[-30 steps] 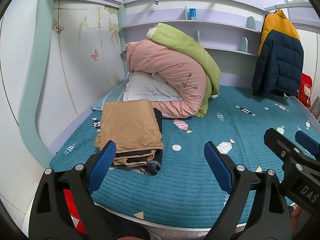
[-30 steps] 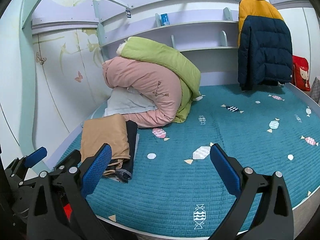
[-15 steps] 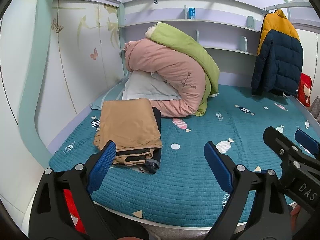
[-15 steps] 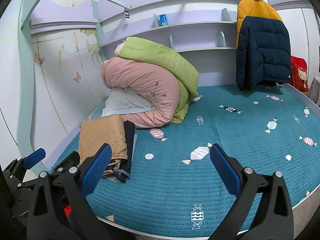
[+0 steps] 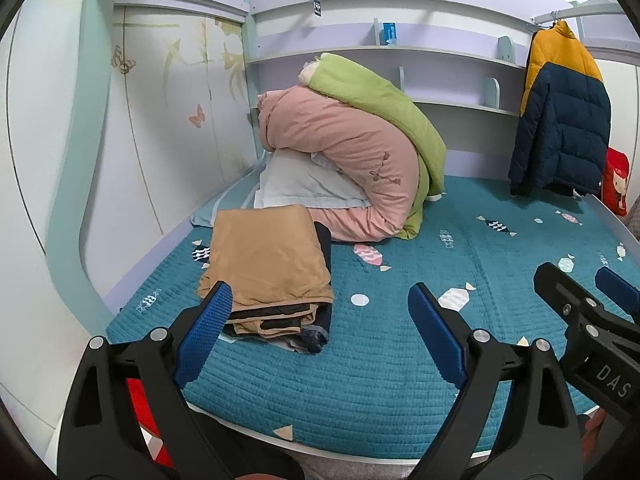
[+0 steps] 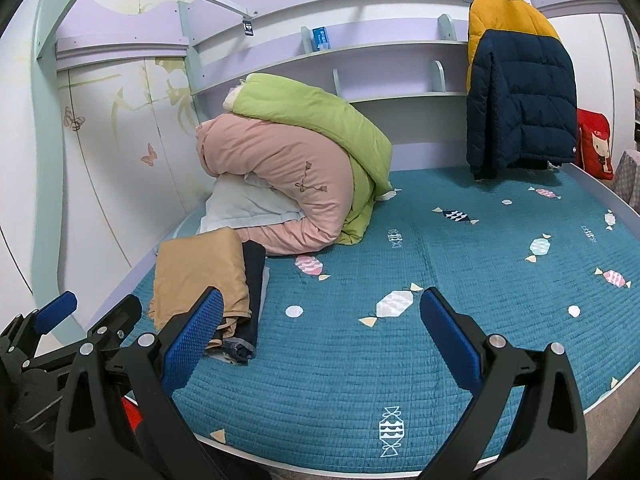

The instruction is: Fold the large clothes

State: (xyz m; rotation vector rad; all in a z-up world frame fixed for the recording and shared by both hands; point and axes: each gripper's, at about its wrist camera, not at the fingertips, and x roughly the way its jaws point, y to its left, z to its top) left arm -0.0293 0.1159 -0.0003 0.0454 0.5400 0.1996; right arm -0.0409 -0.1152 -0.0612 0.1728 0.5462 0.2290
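Observation:
A stack of folded clothes point(image 5: 268, 268), tan on top with dark layers under it, lies on the left of the teal bedspread point(image 5: 400, 360). The same stack point(image 6: 204, 276) shows at the lower left of the right wrist view. My left gripper point(image 5: 320, 336) is open above the bed's front edge, with nothing between its blue pads; its left pad overlaps the stack's front corner in the image. My right gripper point(image 6: 320, 336) is open too and holds nothing. It appears at the right edge of the left wrist view point(image 5: 592, 312). A yellow and navy puffer jacket point(image 6: 516, 96) hangs at the back right.
Rolled pink and green quilts point(image 5: 360, 152) rest on a pale pillow point(image 5: 304, 188) behind the stack. Lilac shelves point(image 6: 380, 48) run along the back wall. A red cushion point(image 6: 596, 148) leans at the far right. A painted wardrobe point(image 5: 168, 128) closes the left side.
Both views have shifted a little; the grippers stay open, and the clothes stack has not moved.

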